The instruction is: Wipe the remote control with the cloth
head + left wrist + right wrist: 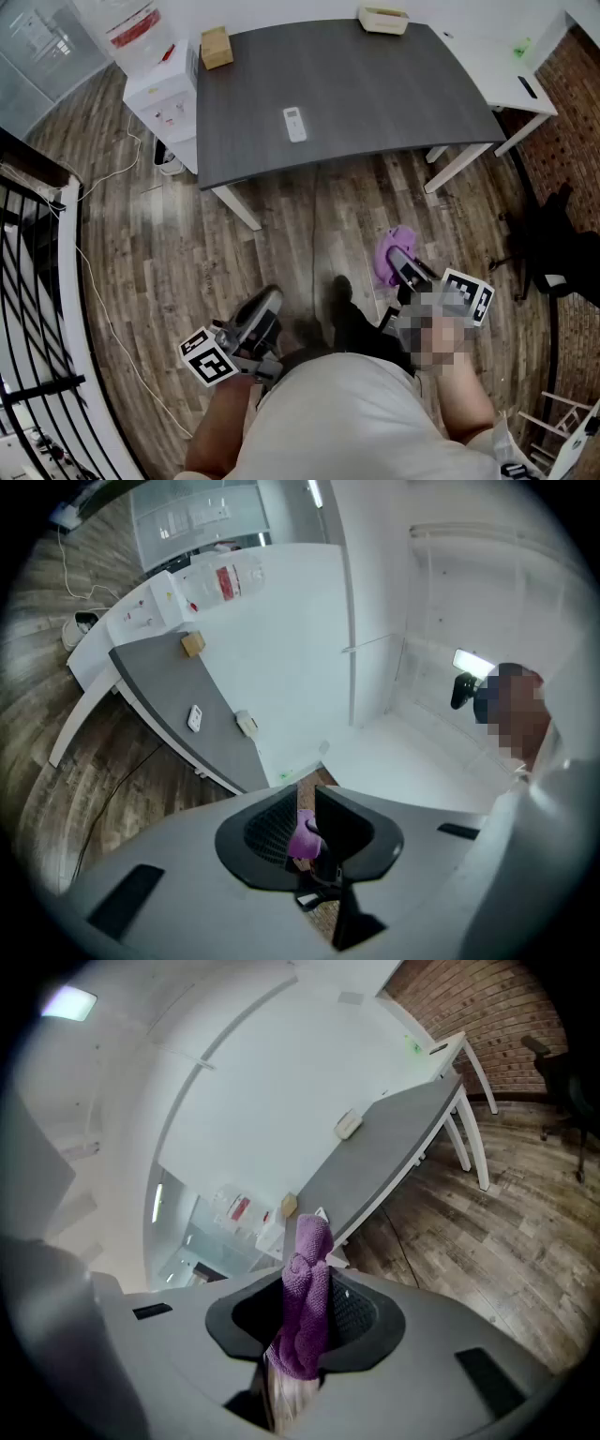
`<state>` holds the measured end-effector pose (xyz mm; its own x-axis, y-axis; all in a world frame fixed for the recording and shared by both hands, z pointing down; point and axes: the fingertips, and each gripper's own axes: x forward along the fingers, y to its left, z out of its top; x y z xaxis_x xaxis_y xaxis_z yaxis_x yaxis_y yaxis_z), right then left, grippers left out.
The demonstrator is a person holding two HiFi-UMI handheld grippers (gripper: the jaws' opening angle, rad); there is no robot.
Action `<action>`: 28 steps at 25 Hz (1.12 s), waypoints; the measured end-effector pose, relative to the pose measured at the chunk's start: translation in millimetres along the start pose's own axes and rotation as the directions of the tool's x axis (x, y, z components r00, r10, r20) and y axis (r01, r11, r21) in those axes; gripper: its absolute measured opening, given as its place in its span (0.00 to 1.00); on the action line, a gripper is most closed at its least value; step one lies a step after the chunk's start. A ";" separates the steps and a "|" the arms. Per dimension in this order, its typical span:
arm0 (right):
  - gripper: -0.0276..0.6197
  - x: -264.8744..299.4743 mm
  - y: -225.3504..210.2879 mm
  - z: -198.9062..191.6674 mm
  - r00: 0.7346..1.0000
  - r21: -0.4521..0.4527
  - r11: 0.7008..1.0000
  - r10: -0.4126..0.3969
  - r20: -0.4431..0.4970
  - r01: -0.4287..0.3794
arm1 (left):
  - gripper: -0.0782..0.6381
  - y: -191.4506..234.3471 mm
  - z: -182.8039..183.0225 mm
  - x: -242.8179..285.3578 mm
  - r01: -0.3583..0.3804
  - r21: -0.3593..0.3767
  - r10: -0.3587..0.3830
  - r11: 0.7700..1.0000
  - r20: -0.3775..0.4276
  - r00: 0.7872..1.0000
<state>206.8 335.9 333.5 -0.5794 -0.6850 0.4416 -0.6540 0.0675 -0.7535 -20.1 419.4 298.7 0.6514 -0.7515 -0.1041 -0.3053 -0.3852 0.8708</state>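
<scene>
The remote (pixel 295 124) lies flat on the grey desk (pixel 394 103), a little left of the middle and nearer the front edge than the back. Nothing touches it, and its buttons are too small to make out. In the left gripper view it shows again as a small white slab (pixel 195 718) on the desk.

Both grippers hang over the wood floor, well apart from the desk. The right gripper (pixel 405 265) is clenched on the purple cloth (pixel 391 249). In its own view the cloth (pixel 307 1307) stands bunched between the jaws and rises past their tips. It covers part of the desk's near end, so the remote cannot be picked out there with certainty.

The left gripper (pixel 270 300) is seen from behind in the head view, with its tips hard to read. Its own view shows the jaws (pixel 307 803) drawn together to a narrow slit with nothing gripped. The bit of purple in that slit is the cloth further off, in the other gripper.

A cardboard box (pixel 217 47) sits at the desk's back left corner and a pale tray (pixel 383 19) at its back edge. A water dispenser (pixel 155 75) stands just beside the desk's left end. The person's torso fills the bottom of the head view and hides both forearms in part. A black chair (pixel 553 248) is cut off at the right edge.
</scene>
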 end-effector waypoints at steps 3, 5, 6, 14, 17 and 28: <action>0.20 7.8 -8.8 8.9 1.000 0.003 1.000 0.001 -0.001 -0.001 | 0.19 7.5 1.8 7.3 -0.014 0.000 0.014 1.000 -0.003 1.000; 0.20 16.8 -15.1 17.8 1.000 0.002 1.000 -0.009 -0.009 0.009 | 0.19 13.2 5.4 14.8 -0.028 0.000 0.028 1.000 0.001 1.000; 0.20 23.0 -17.7 23.2 1.000 0.003 1.000 -0.013 -0.013 0.013 | 0.19 16.1 8.7 19.5 -0.037 0.001 0.037 0.999 0.004 0.999; 0.20 89.0 -14.8 88.9 0.996 -0.043 0.998 0.043 -0.083 -0.047 | 0.19 34.0 44.3 88.0 -0.095 0.036 0.093 0.995 0.056 0.994; 0.20 109.7 -9.9 115.5 0.992 -0.060 0.995 0.070 -0.109 -0.077 | 0.19 37.5 56.1 118.3 -0.110 0.045 0.106 0.993 0.071 0.992; 0.20 165.5 -23.8 141.5 0.975 -0.088 0.993 0.060 -0.215 -0.080 | 0.19 81.2 79.0 166.8 -0.227 0.001 0.226 0.974 0.063 0.972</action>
<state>195.4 118.3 355.6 -0.7084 -0.5078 0.4902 -0.6457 0.1860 -0.7406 8.8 220.5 314.1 0.5207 -0.8512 0.0659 -0.4460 -0.2054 0.8711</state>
